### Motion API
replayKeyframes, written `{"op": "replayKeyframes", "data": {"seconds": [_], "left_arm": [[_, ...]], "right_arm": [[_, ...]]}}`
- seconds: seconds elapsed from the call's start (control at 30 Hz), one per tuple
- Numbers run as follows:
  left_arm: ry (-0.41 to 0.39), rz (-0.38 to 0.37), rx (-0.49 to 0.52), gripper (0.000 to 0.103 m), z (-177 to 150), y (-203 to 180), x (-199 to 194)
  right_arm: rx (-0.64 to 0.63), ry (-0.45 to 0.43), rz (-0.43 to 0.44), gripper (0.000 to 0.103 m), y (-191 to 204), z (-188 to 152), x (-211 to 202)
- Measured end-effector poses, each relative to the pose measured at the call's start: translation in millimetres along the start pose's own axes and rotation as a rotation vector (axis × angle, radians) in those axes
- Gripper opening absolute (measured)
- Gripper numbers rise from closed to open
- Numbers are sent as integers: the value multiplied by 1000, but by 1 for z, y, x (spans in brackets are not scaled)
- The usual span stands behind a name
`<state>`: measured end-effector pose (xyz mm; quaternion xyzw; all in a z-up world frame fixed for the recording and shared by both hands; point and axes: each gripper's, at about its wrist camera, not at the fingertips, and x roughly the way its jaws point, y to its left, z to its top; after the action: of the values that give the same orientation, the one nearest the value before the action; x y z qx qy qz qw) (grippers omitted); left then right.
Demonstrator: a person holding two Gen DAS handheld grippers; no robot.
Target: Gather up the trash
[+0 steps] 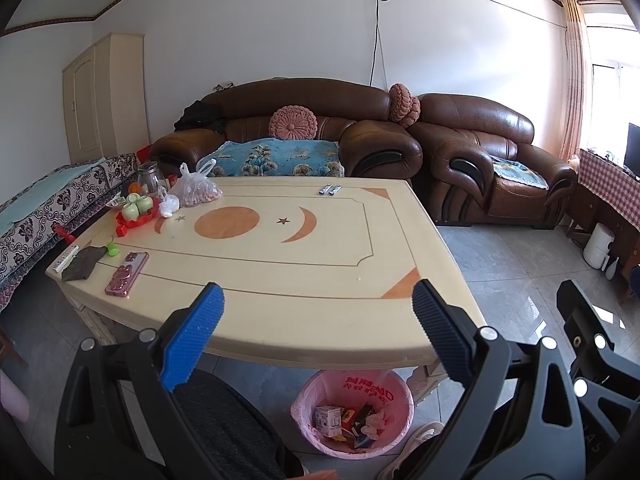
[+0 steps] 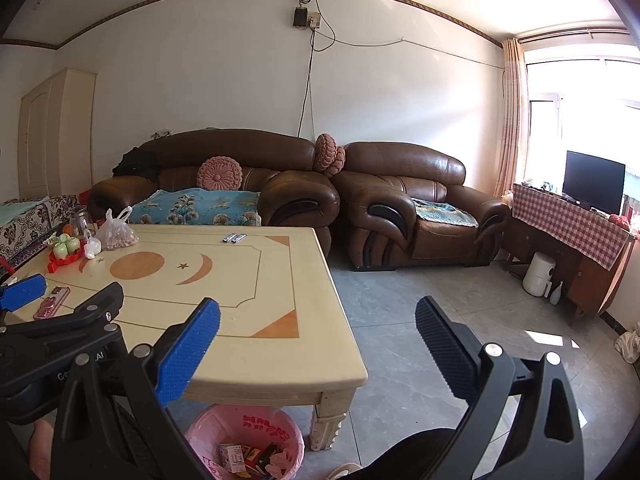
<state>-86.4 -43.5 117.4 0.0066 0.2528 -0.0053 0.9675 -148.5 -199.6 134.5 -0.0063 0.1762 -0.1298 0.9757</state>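
A pink-lined trash bin [image 1: 352, 412] stands on the floor under the table's near edge, holding small boxes and crumpled wrappers; it also shows in the right wrist view [image 2: 244, 440]. Two small silver wrappers [image 1: 330, 189] lie at the far side of the cream table [image 1: 280, 280], also seen in the right wrist view [image 2: 234, 237]. A crumpled white piece [image 1: 169, 205] lies by a clear bag of nuts [image 1: 196, 192]. My left gripper [image 1: 318, 300] is open and empty above the table's near edge. My right gripper [image 2: 318, 316] is open and empty, over the table's right corner.
A pink phone [image 1: 127, 273], dark cloth [image 1: 82, 263], remote [image 1: 66, 258], red tray with green cups [image 1: 138, 210] and glass jar [image 1: 149, 178] sit on the table's left. Brown sofas [image 1: 304, 128] stand behind. A checked-cloth cabinet with TV [image 2: 580, 224] is right.
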Motion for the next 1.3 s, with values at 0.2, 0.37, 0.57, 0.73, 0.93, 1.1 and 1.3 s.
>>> {"op": "replayKeyframes", "data": {"seconds": [0.2, 0.37, 0.57, 0.73, 0.93, 1.1, 1.3], "left_arm": [[0, -2, -1, 93, 0, 0, -1], [6, -5, -3, 93, 1, 0, -1], [2, -1, -5, 93, 2, 1, -1], [4, -3, -7, 93, 3, 2, -1], [2, -5, -8, 93, 3, 3, -1], [4, -7, -6, 93, 3, 3, -1], [10, -13, -11, 93, 5, 4, 0]], "right_arm": [[2, 0, 3, 96, 0, 0, 0], [1, 1, 4, 96, -1, 0, 0], [-1, 0, 4, 96, -1, 1, 1], [1, 1, 5, 96, -1, 1, 1], [-1, -3, 6, 96, -2, 1, 0], [-2, -2, 6, 96, -3, 1, 0], [0, -3, 8, 96, -3, 1, 0]]}}
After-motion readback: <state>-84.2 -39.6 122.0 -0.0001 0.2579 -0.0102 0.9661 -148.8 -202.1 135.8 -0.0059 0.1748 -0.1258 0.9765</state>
